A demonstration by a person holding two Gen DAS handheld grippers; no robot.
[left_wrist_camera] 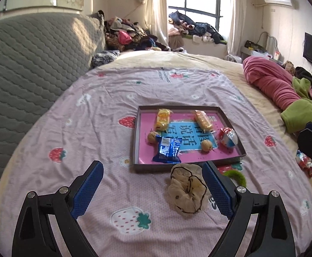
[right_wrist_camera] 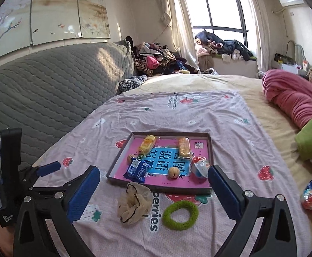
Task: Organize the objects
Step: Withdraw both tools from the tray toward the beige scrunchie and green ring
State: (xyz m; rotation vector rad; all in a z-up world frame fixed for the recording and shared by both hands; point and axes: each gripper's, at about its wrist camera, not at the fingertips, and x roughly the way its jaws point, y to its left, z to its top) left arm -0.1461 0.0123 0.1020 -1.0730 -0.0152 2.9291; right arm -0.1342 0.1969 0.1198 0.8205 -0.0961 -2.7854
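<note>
Strawberry-print sheet (right_wrist_camera: 177, 115) on bed, grey quilted headboard (right_wrist_camera: 49, 90) (sunlit), curtained window (right_wrist_camera: 220, 10)

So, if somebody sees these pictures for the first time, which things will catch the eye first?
Probably the shallow tray in the middle of the strawberry sheet, its bright pink and blue bottom holding snack packets, among them a blue packet. Next, just in front of the tray on the sheet, the green ring beside a beige scrunchie. Both tongs, left and right, frame the view, open and empty.
</note>
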